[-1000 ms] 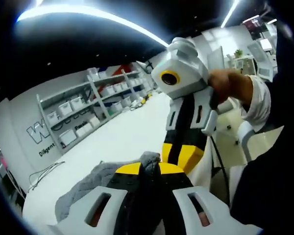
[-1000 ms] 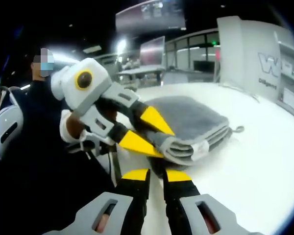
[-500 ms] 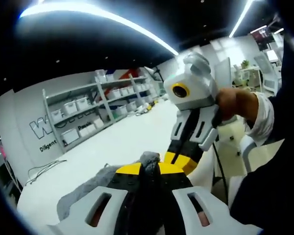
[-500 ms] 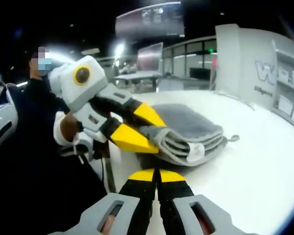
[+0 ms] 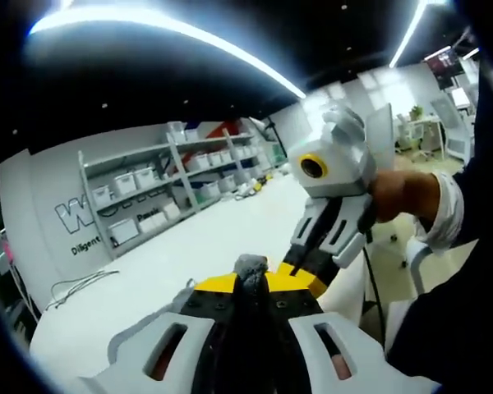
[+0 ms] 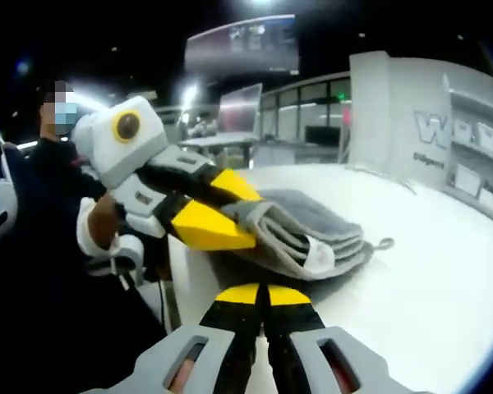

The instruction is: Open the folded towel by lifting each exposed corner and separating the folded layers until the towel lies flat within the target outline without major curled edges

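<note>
Gripping towel [image 6: 312,234] corner, left tongs [image 6: 238,222]; table [image 6: 427,279] edge near.

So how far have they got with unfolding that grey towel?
Barely started. Done: the left gripper is shut on one corner of the towel and holds that end raised off the white table. In hand: the right gripper is shut with nothing in it, just below the towel's near edge. Left: the towel shows several stacked layers, so all the spreading flat is yet to come.
</note>
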A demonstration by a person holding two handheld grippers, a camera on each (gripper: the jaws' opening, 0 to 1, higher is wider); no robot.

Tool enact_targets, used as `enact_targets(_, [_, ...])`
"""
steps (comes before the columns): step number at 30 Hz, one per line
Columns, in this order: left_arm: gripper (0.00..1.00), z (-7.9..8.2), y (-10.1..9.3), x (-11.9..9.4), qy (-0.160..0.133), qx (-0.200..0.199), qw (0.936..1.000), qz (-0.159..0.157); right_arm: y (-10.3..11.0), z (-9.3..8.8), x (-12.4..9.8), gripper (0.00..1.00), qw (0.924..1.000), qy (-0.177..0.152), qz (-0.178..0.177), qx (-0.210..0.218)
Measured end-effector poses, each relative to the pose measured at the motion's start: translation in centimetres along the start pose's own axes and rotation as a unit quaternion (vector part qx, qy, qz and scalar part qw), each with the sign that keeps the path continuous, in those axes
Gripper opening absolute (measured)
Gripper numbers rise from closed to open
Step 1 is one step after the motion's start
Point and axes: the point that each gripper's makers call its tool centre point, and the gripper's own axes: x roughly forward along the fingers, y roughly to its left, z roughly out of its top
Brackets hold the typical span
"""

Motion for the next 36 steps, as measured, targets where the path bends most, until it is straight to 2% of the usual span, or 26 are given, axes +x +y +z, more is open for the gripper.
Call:
enact_targets(2, [0.09,0.2,0.5,-0.2,-0.003,-0.001,1.0000,0.005,-0.5,-0.4,0.2,0.00,0.9996,0.013,-0.016,-0.017])
enact_targets(5, [0.09,0.4,1.2,-0.5,-0.008,-0.004,0.9999,0.011,-0.7,-0.5,0.6,0.00,0.9991,0.014,-0.026,-0.030])
enact_targets(10, [0.09,0.9,1.9,-1.0,-0.008,0.017,0.9993,0.031,-1.2,-1.5,1.1,0.00,0.9965,0.036,-0.038,-0.065])
enact_targets(17, [0.09,1.3,3.3,-1.9,-0.007,0.026,0.9986,0.046,-1.4,-2.1,1.6,0.00,0.9969,0.037,-0.039,-0.057])
enact_targets(22, [0.09,1.4,4.0,-2.4,-0.009,0.019,0.9983,0.054,-1.5,-2.0,1.6,0.00,0.9975,0.038,-0.038,-0.045])
enact_targets(36, [0.09,1.2,6.0,-3.4,-0.007,0.014,0.9971,0.074,-1.1,-2.0,1.3,0.00,0.9986,0.032,-0.029,-0.032])
